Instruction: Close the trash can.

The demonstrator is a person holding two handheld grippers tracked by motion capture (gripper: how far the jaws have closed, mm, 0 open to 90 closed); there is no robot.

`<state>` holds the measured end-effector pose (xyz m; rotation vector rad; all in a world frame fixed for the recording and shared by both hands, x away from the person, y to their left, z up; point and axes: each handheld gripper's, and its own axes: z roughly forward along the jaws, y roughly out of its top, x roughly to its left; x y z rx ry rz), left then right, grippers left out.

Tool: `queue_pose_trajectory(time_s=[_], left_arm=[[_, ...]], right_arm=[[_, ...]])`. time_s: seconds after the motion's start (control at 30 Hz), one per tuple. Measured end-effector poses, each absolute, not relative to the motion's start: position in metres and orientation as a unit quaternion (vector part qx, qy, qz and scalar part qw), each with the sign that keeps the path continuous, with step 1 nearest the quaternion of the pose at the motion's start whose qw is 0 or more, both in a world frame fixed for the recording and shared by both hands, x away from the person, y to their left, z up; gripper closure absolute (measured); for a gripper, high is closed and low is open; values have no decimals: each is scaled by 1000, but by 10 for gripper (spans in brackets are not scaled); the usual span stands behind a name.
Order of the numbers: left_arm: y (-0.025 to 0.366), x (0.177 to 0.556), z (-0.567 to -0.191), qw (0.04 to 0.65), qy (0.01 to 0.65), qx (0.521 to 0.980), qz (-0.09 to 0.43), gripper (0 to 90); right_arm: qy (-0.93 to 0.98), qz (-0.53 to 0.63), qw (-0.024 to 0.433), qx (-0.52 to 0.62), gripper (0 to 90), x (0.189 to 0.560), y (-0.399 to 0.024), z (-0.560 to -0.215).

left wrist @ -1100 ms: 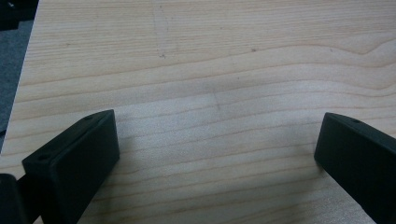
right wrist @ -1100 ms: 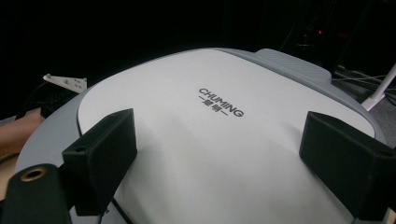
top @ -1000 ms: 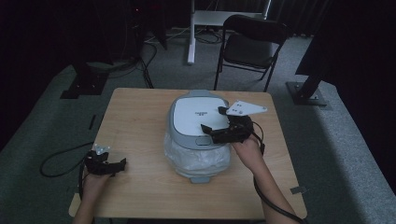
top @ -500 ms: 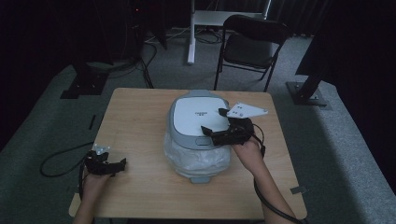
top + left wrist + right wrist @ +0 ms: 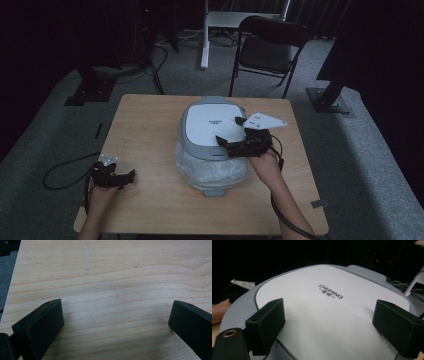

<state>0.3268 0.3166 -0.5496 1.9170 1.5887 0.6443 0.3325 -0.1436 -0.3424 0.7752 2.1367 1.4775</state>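
The room was dim, with a folding chair [image 5: 270, 47] and dark stands behind a light wooden tabletop [image 5: 150, 125]; near the middle of that tabletop stood a grey bin [image 5: 212, 147] with a white-panelled lid [image 5: 210, 125] and a clear liner bag [image 5: 210, 170] bunched beneath the lid rim.

We held the right hand-held gripper [image 5: 227, 134] over the near right part of the lid, jaws wide apart; in the right gripper view the two black jaws straddled the white panel, printed "CHUMING" [image 5: 331, 291], with nothing between them; whether the tips touched the lid we could not tell.

We judged the step in hand to be engaging the lid, most likely to press or lift it; to do this well, we would keep the jaws level with the lid surface, place contact close to the front edge rather than the centre of the panel, and apply force straight down or straight up so that the bin does not slide on the tabletop; the liner bag should stay clear of the jaws.

We rested the left hand-held gripper [image 5: 122, 175] at the near left corner of the tabletop, well apart from the bin; its jaws were spread wide over bare wood and held nothing.
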Motion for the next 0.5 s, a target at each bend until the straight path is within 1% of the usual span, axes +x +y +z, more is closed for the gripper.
queue_pose_trajectory(time_s=[0.17, 0.33, 0.4, 0.5], left_arm=[[317, 327, -550, 281, 593, 715, 240, 7], [317, 327, -550, 281, 593, 716, 240, 7], [317, 327, -550, 281, 593, 716, 240, 7], [317, 327, -550, 281, 593, 716, 240, 7]], right_arm=[[756, 545, 232, 279, 104, 332, -145, -345], [737, 569, 227, 285, 104, 335, -153, -341], [731, 567, 242, 294, 104, 336, -157, -339], [730, 560, 250, 300, 104, 336, -162, -337]])
